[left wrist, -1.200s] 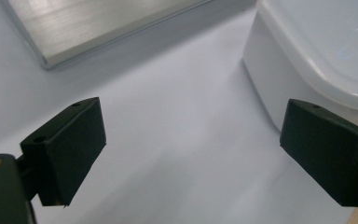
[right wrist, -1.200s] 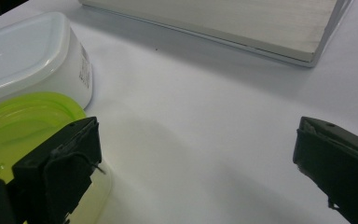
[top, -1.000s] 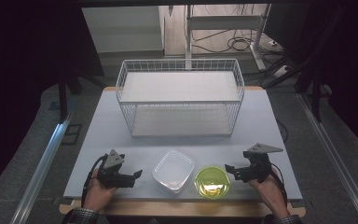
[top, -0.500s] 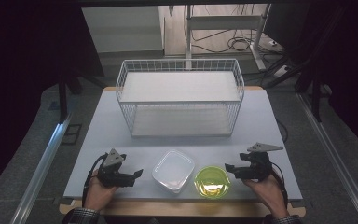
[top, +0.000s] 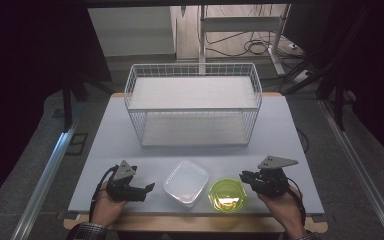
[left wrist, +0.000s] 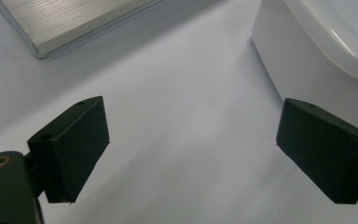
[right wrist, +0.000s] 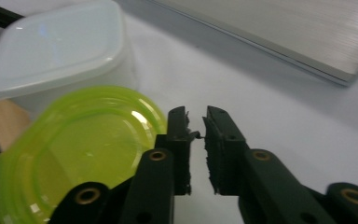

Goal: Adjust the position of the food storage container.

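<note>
A lime-green shallow bowl (top: 227, 195) (right wrist: 74, 154) sits near the table's front edge, touching a lidded translucent white container (top: 185, 182) (right wrist: 51, 51) (left wrist: 317, 56) on its left. My right gripper (top: 243, 177) (right wrist: 196, 126) hovers just right of the bowl. Its jaws have just been closing; only a thin slit is left, with nothing in it. My left gripper (top: 147, 189) (left wrist: 191, 154) rests left of the container, jaws wide open and empty, pointing towards it.
A white wire basket (top: 192, 102) with a flat base (right wrist: 284, 32) (left wrist: 74, 23) stands at the back middle of the grey table (top: 280, 130). Bare tabletop lies between the basket and the front objects. Dark floor and cables surround the table.
The right gripper's jaws went from wide open to nearly together, and that hand rose slightly beside the green bowl. The left gripper, bowl and container have not moved.
</note>
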`<state>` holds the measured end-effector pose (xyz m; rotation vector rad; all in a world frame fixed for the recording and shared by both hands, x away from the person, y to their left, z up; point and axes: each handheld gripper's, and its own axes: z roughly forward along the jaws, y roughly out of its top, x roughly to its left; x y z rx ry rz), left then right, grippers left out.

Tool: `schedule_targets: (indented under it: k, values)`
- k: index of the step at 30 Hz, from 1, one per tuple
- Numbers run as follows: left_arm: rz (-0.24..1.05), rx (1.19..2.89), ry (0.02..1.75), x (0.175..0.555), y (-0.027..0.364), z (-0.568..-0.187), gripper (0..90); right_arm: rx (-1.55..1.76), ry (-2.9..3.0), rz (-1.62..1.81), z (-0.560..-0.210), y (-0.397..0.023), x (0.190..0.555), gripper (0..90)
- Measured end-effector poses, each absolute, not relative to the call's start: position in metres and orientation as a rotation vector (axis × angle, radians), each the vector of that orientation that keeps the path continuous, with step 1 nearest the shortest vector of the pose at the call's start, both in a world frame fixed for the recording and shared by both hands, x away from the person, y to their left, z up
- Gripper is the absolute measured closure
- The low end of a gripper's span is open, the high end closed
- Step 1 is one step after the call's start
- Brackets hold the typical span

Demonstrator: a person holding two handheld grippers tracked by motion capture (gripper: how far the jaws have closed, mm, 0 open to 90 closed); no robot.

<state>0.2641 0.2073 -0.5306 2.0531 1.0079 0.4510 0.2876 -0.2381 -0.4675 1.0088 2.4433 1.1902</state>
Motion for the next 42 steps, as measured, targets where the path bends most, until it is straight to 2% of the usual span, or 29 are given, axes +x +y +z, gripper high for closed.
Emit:
schedule_targets:
  k: [6,28,42]
  values:
    - [0.463,2.076,0.998,0.264,0.206,-0.532,9.0,0.922,2.527,1.220,-0.462,-0.218,0.274,89.0]
    - [0.476,2.092,0.990,0.264,0.203,-0.533,8.9,0.680,2.740,1.243,-0.471,-0.154,0.234,89.2]
    - [0.474,2.110,0.982,0.264,0.202,-0.534,8.9,0.701,2.765,1.206,-0.476,-0.154,0.237,89.4]
